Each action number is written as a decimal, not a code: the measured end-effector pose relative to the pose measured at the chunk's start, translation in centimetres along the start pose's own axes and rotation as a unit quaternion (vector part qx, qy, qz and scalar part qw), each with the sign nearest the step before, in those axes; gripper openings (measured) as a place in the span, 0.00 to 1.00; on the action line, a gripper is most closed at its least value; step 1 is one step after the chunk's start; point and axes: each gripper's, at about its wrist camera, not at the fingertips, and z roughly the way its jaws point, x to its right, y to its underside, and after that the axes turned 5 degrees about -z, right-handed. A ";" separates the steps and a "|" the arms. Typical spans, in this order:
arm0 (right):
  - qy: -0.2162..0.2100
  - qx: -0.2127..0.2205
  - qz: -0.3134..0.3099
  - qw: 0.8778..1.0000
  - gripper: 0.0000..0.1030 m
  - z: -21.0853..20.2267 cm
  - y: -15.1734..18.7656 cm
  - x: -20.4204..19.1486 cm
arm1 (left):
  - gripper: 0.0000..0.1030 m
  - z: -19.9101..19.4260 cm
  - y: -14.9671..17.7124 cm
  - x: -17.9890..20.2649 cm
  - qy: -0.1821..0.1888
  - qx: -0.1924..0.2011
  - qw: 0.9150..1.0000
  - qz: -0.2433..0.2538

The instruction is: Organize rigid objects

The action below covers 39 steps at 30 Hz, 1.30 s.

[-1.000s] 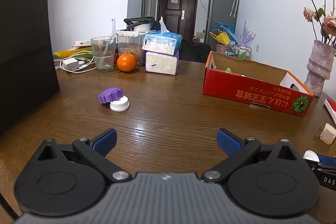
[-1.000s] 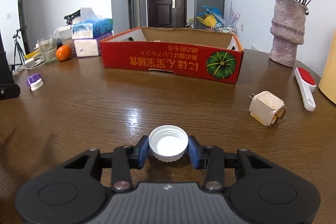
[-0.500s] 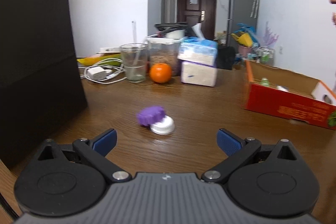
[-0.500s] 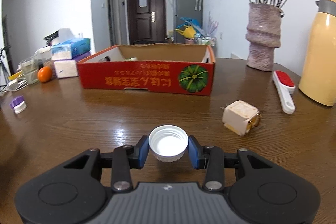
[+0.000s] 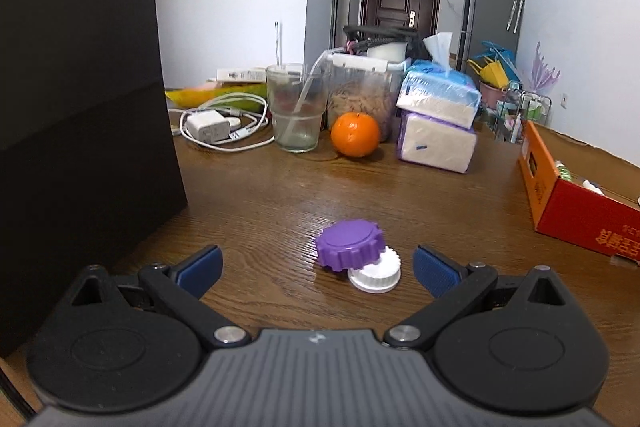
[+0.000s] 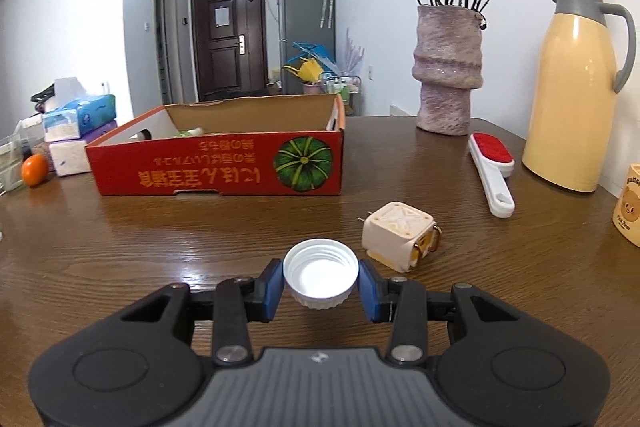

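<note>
A purple cap leans on a white cap on the wooden table. My left gripper is open, low over the table, and both caps lie between its blue pads, nearer the right one. My right gripper is shut on another white cap, open side up, held a little above the table. The red cardboard box stands beyond it with a few items inside; its end shows in the left wrist view.
A large black box stands close on the left. A glass, orange, tissue packs and charger cable lie behind. A cream cube, lint brush, vase, thermos and mug stand right.
My left gripper has moved forward and left to the purple and white caps, which now lie between its pads. My right gripper has swung right and risen slightly, still holding its cap.
</note>
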 end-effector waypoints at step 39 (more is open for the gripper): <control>0.007 0.008 -0.009 1.000 0.38 0.0 0.3 -0.6 | 0.52 3.7 -1.6 -0.5 0.004 -0.013 0.999 -0.032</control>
